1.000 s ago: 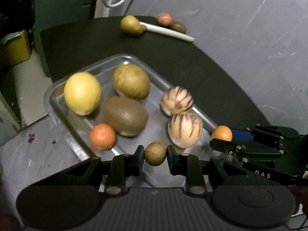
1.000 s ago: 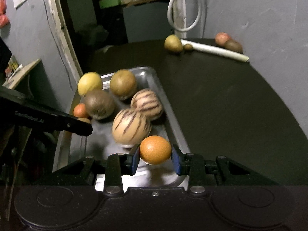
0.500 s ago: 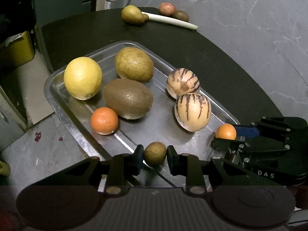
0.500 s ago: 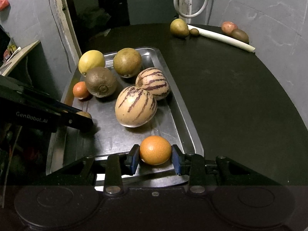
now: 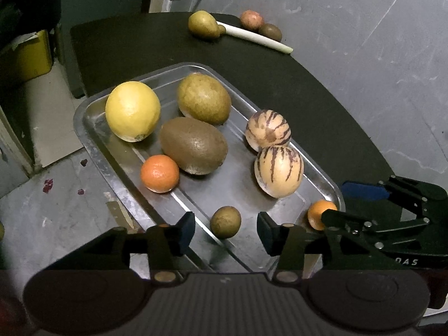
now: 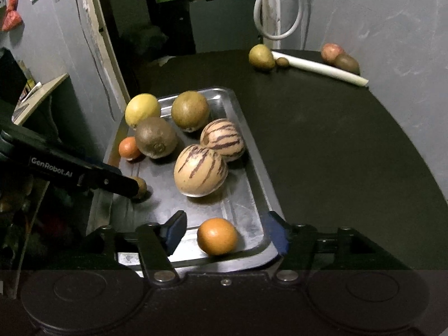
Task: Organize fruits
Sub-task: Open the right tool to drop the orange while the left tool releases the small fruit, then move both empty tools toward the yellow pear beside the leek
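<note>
A steel tray (image 5: 92, 128) (image 6: 252, 173) on the dark table holds a yellow lemon (image 5: 132, 111), a green-brown fruit (image 5: 203, 98), a big kiwi (image 5: 193, 145), two striped melons (image 5: 279, 170) and an orange (image 5: 159, 173). My left gripper (image 5: 225, 231) is open around a small brown fruit (image 5: 225, 221) lying on the tray's near end. My right gripper (image 6: 228, 233) is open around a second orange (image 6: 217, 239) lying on the tray's near corner; this orange also shows in the left wrist view (image 5: 317, 214).
At the table's far end lie a pear-like fruit (image 6: 261, 57), a small brown fruit (image 6: 282, 62), a white stalk (image 6: 319, 68), a reddish fruit (image 6: 331, 52) and a kiwi (image 6: 346, 63). A grey wall runs on the right. The floor and a yellow box (image 5: 26, 58) are left.
Both grippers have lowered to the tray and opened. The small brown fruit and the second orange have been let go and now lie on the tray.
</note>
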### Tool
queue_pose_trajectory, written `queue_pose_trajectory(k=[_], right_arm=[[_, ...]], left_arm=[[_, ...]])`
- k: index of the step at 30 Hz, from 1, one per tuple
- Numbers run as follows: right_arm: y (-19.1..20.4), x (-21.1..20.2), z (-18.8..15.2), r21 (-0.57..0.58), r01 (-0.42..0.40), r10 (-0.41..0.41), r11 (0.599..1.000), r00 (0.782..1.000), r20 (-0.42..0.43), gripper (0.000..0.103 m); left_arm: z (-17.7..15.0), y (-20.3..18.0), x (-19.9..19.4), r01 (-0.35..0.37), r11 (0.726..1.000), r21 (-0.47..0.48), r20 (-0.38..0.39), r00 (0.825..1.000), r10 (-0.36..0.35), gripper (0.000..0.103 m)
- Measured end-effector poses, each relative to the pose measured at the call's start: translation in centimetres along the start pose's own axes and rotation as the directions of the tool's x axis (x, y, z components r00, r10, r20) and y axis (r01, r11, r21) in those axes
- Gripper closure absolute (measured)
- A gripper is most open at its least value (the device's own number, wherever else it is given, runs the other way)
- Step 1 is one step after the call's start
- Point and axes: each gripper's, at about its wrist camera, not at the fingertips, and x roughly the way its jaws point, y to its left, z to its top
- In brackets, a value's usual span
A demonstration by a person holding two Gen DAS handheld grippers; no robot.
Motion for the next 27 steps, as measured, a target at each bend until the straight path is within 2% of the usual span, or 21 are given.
queue_pose_trajectory(k=[9, 11, 20, 27], right_arm=[[-2.2, -1.8, 0.3, 0.055, 0.066, -0.068, 0.996, 0.997, 0.039, 0.017], [-2.8, -2.0, 0.4, 0.068, 0.084, -0.088, 0.994, 0.995, 0.050, 0.013], [-5.1, -1.8, 1.5, 0.129, 0.145, -0.154, 0.981, 0.986, 0.069, 0.004], [-5.9, -1.5, 2.1, 0.105, 0.194, -0.202, 0.975, 0.977, 0.071, 0.001]], left_arm=[[0.5, -0.3, -1.6, 0.009, 1.000, -0.015, 0.023, 1.000, -0.009, 0.028], [0.8, -0.3, -2.0, 0.007, 1.000, -0.014, 0.033, 0.999, -0.007, 0.027], [2.2, -0.3, -2.9, -0.016, 1.000, -0.008, 0.066, 0.998, 0.017, 0.021], [2.5, -0.1, -3.0, -0.037, 0.999, -0.011, 0.072, 0.997, 0.037, 0.013]])
